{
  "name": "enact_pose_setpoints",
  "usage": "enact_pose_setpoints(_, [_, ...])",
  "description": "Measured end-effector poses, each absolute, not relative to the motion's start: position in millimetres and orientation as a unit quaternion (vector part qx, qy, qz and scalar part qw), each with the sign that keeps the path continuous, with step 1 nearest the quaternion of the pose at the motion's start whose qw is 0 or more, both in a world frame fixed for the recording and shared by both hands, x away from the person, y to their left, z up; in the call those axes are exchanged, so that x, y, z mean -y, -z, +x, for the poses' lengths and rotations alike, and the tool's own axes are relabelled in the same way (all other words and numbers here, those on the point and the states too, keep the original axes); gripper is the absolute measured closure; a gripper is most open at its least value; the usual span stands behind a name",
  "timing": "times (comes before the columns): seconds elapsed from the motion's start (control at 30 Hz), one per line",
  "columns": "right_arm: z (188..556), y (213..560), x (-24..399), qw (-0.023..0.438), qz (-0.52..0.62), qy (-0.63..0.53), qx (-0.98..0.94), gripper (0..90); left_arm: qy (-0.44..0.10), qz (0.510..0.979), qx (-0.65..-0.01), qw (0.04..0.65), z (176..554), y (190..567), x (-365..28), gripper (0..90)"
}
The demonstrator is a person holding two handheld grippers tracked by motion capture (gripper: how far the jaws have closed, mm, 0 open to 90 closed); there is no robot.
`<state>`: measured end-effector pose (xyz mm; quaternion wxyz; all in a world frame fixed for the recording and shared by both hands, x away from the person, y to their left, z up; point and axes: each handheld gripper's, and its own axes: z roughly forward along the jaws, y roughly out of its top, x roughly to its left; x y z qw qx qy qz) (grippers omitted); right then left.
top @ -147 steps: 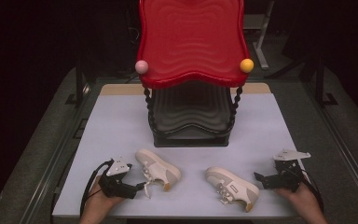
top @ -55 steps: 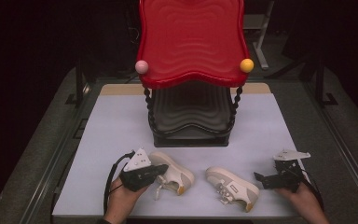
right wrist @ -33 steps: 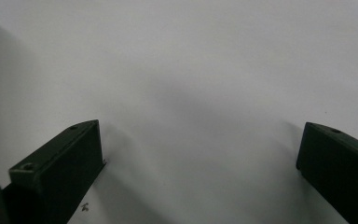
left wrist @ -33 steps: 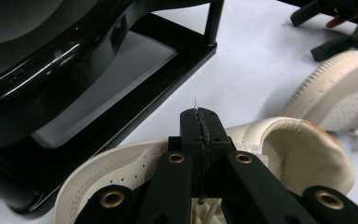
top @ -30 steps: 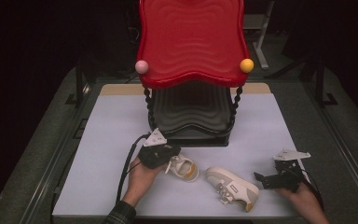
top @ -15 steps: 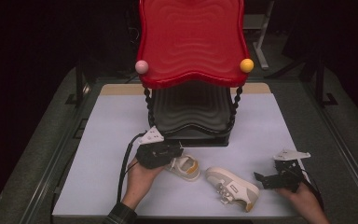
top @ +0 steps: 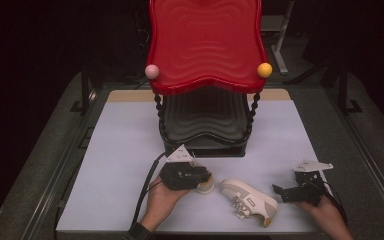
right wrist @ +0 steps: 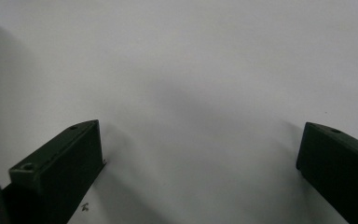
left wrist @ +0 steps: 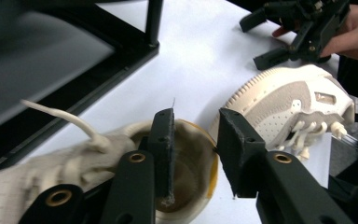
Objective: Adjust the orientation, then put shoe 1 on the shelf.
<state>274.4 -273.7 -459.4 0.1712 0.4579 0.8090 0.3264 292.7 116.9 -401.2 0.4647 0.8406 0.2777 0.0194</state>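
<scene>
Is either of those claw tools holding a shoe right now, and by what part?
No. The left gripper straddles the heel rim of the near shoe, but its fingers have just been opening and no longer clamp it. The right gripper is open over bare table.

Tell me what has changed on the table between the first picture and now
The left gripper took hold of the left shoe, carried it from the front edge toward the black base of the red stand and set it beside the right shoe. Its jaws have just been opening; one sits inside the heel opening, the collar no longer pinched. The right shoe, right gripper and stand stayed put.
</scene>
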Motion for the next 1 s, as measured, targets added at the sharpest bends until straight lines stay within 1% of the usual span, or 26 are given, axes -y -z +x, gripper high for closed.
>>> enact_pose_setpoints(0.1, [274, 459, 274, 0.171, 0.458, -0.326, -0.809, 0.0, -0.015, 0.844, -0.275, 0.460, 292, 406, -113, 63.4])
enact_pose_setpoints(0.17, [274, 459, 274, 0.171, 0.458, -0.326, -0.809, 0.0, -0.023, 0.851, -0.272, 0.448, 291, 410, -109, 63.1])
enact_pose_setpoints(0.27, [274, 459, 274, 0.171, 0.458, -0.326, -0.809, 0.0, -0.027, 0.855, -0.272, 0.442, 291, 412, -109, 64.9])
enact_pose_setpoints(0.3, [274, 459, 274, 0.171, 0.459, -0.326, -0.809, 0.0, -0.021, 0.853, -0.273, 0.443, 291, 414, -110, 68.4])
enact_pose_setpoints(0.4, [274, 459, 274, 0.171, 0.459, -0.326, -0.809, 0.0, -0.018, 0.854, -0.272, 0.444, 291, 414, -111, 70.8])
enact_pose_setpoints(0.47, [274, 459, 274, 0.171, 0.459, -0.326, -0.809, 0.0, -0.012, 0.856, -0.267, 0.442, 290, 413, -111, 74.9])
enact_pose_setpoints(0.53, [274, 459, 274, 0.171, 0.459, -0.326, -0.809, 0.0, -0.012, 0.858, -0.266, 0.440, 289, 413, -111, 76.5])
enact_pose_setpoints(0.67, [274, 459, 274, 0.171, 0.458, -0.326, -0.809, 0.0, -0.007, 0.864, -0.257, 0.433, 286, 410, -115, 78.2])
enact_pose_setpoints(0.8, [274, 459, 274, 0.171, 0.458, -0.326, -0.809, 0.0, -0.005, 0.878, -0.231, 0.419, 278, 406, -126, 78.9])
enact_pose_setpoints(1.0, [274, 459, 274, 0.171, 0.458, -0.326, -0.809, 0.0, 0.000, 0.883, -0.215, 0.418, 271, 400, -133, 79.1])
